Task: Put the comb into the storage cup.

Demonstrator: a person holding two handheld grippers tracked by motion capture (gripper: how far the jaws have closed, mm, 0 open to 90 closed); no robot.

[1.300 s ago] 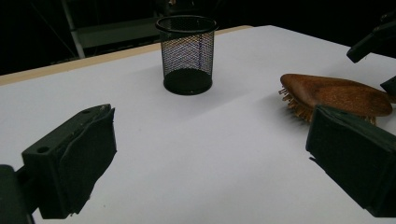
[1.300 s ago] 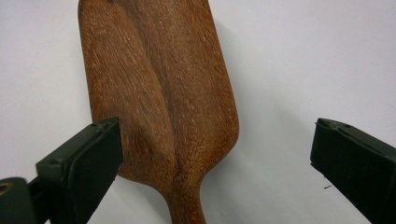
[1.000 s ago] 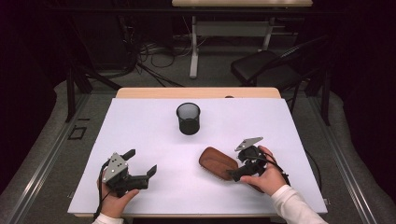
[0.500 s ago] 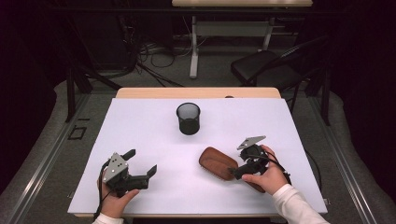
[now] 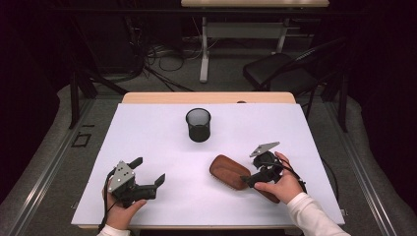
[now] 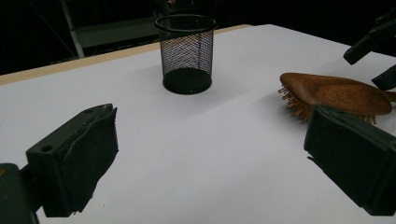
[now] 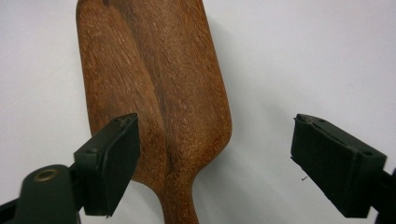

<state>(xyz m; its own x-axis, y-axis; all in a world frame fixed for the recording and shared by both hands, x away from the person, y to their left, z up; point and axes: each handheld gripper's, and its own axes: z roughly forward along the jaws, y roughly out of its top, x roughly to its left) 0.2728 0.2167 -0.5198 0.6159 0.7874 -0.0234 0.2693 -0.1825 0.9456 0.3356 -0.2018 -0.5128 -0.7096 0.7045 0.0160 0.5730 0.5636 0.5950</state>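
A brown wooden hairbrush lies bristles down on the white table, right of centre. My right gripper is open at the brush's neck. In the right gripper view its jaws straddle the spot where the paddle narrows into the handle, apart from the wood on both sides. At the near left, my left gripper is open and holds nothing. Its own view looks across the table at a black mesh cup and the hairbrush, with the right gripper beyond.
The mesh cup stands upright behind the table's middle. A bare wooden strip runs along the far edge. Beyond the table are a black chair, floor cables and another desk's legs. White tabletop lies between the two grippers.
My right gripper has shifted slightly at the brush's handle end. The left gripper, the brush and the cup have stayed where they were.
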